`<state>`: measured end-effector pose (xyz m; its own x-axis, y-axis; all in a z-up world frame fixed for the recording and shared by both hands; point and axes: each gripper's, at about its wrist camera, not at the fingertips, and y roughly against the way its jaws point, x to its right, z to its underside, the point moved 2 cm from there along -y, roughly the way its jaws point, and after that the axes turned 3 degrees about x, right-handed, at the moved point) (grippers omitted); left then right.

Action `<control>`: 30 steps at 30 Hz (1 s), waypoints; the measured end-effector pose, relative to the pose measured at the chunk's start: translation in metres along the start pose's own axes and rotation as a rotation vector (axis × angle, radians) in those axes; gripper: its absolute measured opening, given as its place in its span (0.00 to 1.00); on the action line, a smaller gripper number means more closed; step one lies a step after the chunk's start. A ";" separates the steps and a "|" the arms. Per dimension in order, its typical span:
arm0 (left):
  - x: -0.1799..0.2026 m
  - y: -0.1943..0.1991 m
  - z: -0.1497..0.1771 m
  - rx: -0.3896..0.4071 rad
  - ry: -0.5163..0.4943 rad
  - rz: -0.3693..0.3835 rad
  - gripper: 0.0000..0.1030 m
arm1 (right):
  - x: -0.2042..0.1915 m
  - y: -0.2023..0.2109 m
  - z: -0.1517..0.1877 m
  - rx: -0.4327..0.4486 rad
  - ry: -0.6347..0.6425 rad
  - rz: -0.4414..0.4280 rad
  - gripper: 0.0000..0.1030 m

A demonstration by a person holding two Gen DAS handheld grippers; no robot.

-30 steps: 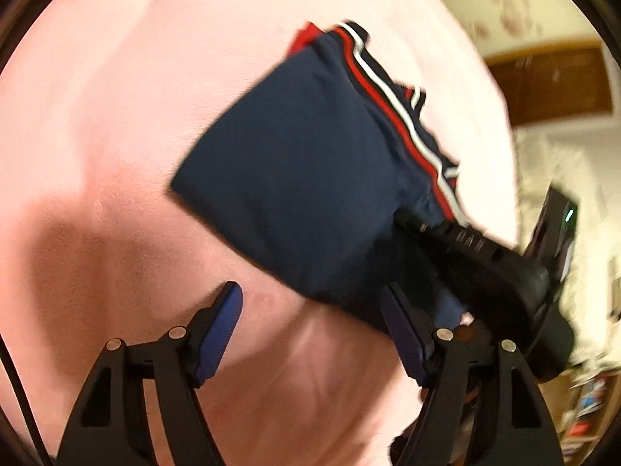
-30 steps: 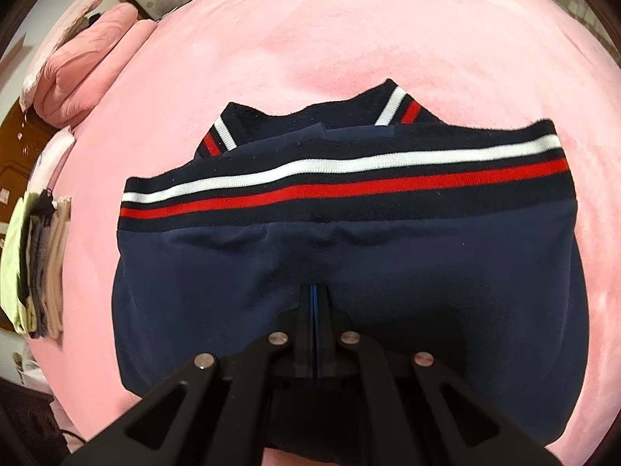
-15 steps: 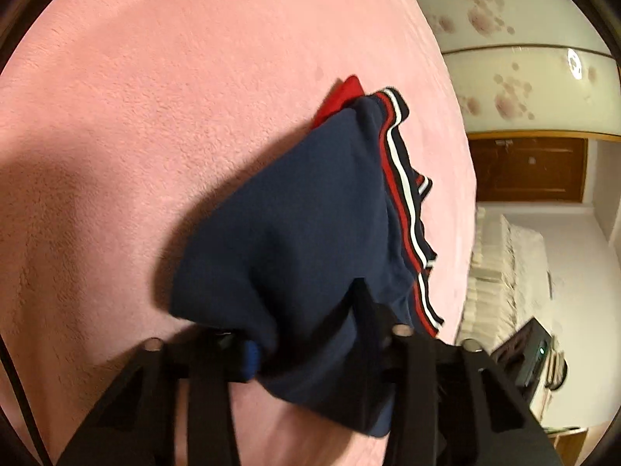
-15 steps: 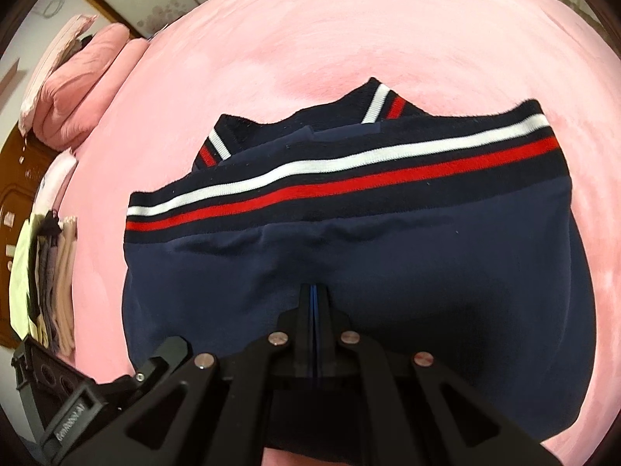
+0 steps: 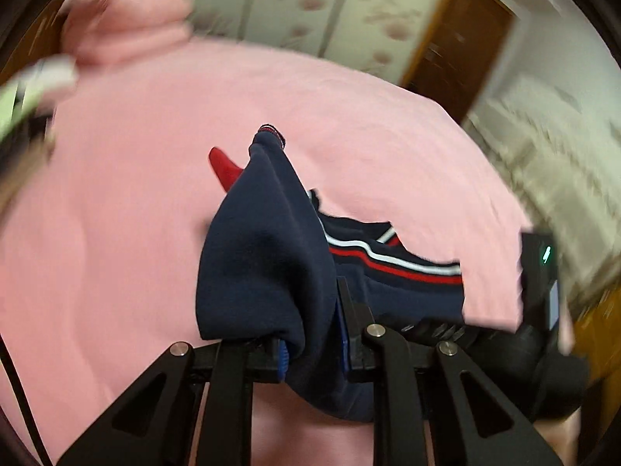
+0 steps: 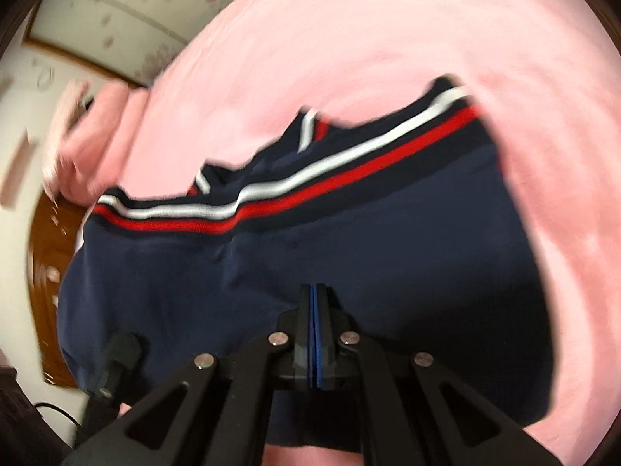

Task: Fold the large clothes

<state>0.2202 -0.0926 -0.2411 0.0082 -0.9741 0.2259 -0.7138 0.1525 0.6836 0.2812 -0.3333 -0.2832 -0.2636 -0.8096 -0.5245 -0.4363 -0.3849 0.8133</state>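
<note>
The navy sweatshirt [image 6: 349,264] with its red and white striped band is already folded into a compact, layered bundle on the pink bed [image 5: 136,194], so most of the folding looks finished; I judge that what remains is carrying the bundle off the bed or giving it one last fold and setting it down neatly. A small red part of the garment [image 5: 223,165] pokes out at the far side of the fold.

The left tongs [image 5: 310,343] have just been closing and now pinch a thick bunch of the navy fabric between their blue pads; that near left end of the sweatshirt is raised clear of the bed and stands up as a ridge in front of the left wrist camera. The right tongs [image 6: 315,334] are pressed fully together at the sweatshirt's near edge, the cloth spreading away from them toward the striped band; the fabric seems nipped there, though the pinch itself is hidden by dark cloth. In the left wrist view the right tongs lie just beside the left ones, low at the right, so both hold the same near edge. Both views are blurred, and the pink pillows [image 5: 124,27] at the head of the bed lie well apart from the garment
</note>
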 end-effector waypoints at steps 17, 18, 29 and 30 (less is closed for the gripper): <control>0.149 -0.017 0.073 -0.160 -0.837 -0.090 0.19 | 0.059 0.081 -0.077 -0.013 -0.004 -0.257 0.04; 0.153 -0.021 0.077 -0.188 -0.853 -0.079 0.20 | 0.061 0.080 -0.078 -0.038 -0.010 -0.272 0.04; 0.161 0.019 0.083 -0.310 -0.799 0.009 0.63 | 0.052 0.046 -0.041 -0.280 0.024 -0.309 0.30; 0.157 0.023 0.082 -0.314 -0.776 -0.006 0.64 | 0.050 0.043 -0.039 -0.293 0.028 -0.313 0.30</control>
<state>0.1476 -0.2560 -0.2464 -0.5549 -0.7960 -0.2417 -0.4859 0.0743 0.8709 0.2823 -0.4075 -0.2644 -0.1319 -0.6437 -0.7539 -0.2275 -0.7206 0.6550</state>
